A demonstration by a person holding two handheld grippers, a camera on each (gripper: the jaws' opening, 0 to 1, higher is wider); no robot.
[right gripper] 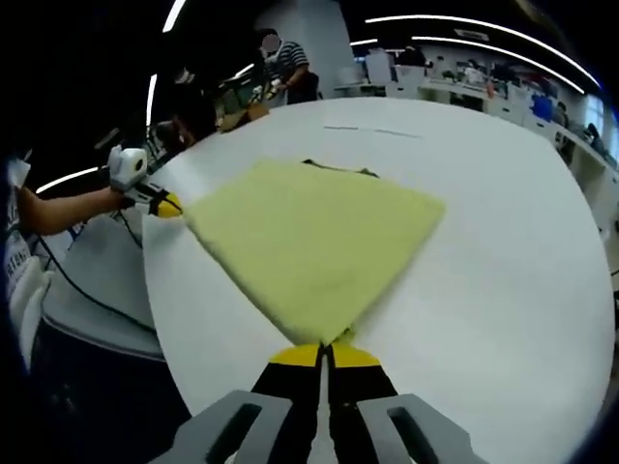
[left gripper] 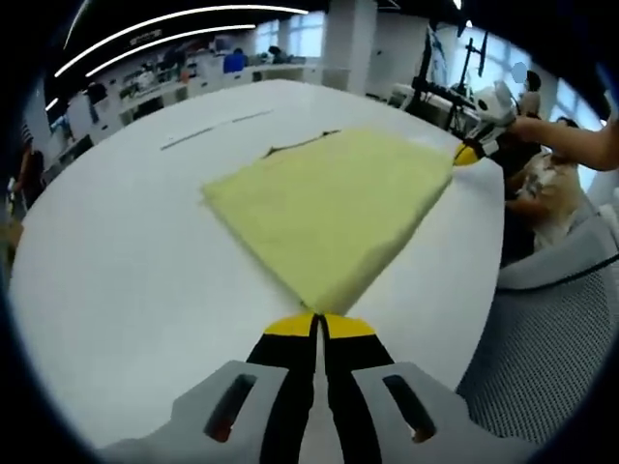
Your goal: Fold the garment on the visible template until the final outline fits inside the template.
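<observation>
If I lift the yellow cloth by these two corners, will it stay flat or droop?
Probably droop: the yellow cloth lies limp and folded. It looks light, and may slide easily on the smooth white table.

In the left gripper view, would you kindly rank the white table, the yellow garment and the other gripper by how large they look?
1. White table, largest.
2. Yellow garment.
3. Right gripper, smallest, though it sits far from the camera, so its look understates it.
The left gripper pinches the garment's near corner.

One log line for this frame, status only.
left tool: shut on garment corner | right tool: shut on opposite corner | garment: yellow, flat on table
</observation>
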